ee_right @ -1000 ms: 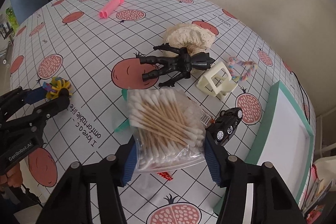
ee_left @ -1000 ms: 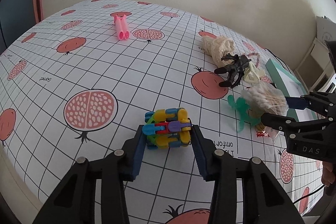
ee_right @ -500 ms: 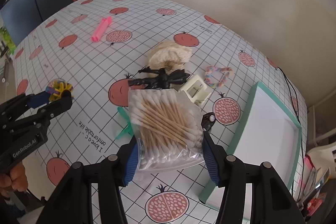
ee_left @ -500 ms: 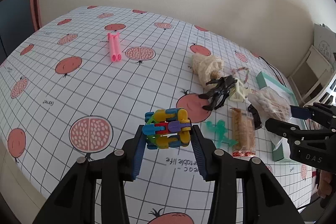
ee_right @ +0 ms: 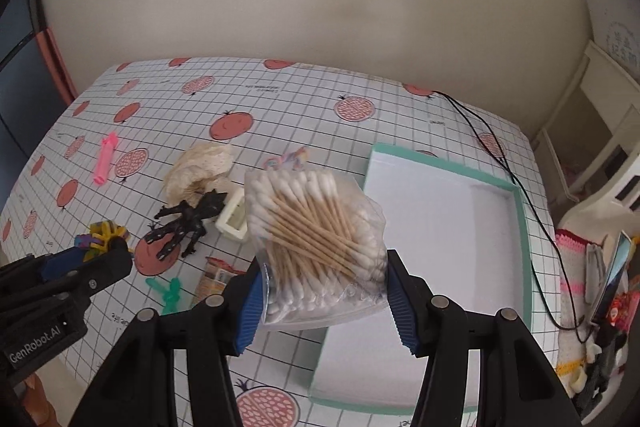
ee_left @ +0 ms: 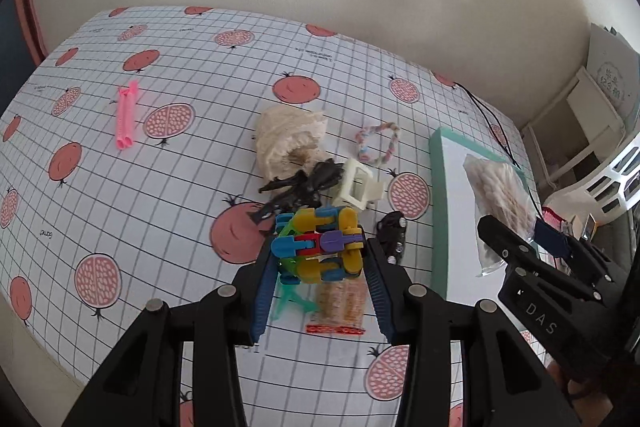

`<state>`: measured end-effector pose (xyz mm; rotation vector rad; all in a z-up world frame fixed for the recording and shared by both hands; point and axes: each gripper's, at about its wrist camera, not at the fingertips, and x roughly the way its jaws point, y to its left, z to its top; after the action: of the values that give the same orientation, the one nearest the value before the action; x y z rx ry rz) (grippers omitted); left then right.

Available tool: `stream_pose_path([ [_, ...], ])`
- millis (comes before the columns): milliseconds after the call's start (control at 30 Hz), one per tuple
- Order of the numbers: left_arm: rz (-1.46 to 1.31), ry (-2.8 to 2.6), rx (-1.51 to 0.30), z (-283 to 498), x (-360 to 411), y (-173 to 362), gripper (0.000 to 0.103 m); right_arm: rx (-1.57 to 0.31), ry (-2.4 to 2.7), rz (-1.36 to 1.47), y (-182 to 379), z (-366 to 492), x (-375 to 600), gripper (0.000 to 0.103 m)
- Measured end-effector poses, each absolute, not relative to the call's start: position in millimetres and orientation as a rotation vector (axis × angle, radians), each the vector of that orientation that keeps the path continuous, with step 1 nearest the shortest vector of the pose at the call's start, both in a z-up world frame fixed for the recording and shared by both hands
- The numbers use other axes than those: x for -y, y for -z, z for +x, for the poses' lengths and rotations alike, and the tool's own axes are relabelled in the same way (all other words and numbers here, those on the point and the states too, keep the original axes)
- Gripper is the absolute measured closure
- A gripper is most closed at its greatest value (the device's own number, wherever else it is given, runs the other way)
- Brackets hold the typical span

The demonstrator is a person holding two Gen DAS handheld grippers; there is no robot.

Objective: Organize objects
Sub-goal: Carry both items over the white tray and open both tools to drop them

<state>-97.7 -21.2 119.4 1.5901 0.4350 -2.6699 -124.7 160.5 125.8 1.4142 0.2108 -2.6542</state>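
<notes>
Moved: both grippers carried rightward since earlier frames; swab bag now over tray, no longer over the toys.
Left gripper (ee_left: 320,267): clamped on block toy (ee_left: 318,245), held above surface (ee_left: 160,211).
Right gripper (ee_right: 322,301): pinching cotton swab bag (ee_right: 316,239) above tray (ee_right: 440,223), apparently not touching.
Surface: black figure (ee_right: 182,227), pink tube (ee_left: 126,119).

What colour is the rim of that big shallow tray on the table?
Mint green, with a white inside. The tray shows best in the right wrist view.
</notes>
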Motion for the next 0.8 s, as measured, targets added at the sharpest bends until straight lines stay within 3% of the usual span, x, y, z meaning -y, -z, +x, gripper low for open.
stream_pose_path([
  [467, 1.665, 2.753, -0.110, -125.4, -121.7, -102.0, 0.058, 0.047, 2.852, 1.612, -81.6, -126.5, -320.2, 0.045],
  [800, 1.703, 2.738, 0.069, -122.8, -164.9, -62.6, 0.058, 0.143, 2.818, 1.711, -57.5, -123.0, -354.7, 0.044],
])
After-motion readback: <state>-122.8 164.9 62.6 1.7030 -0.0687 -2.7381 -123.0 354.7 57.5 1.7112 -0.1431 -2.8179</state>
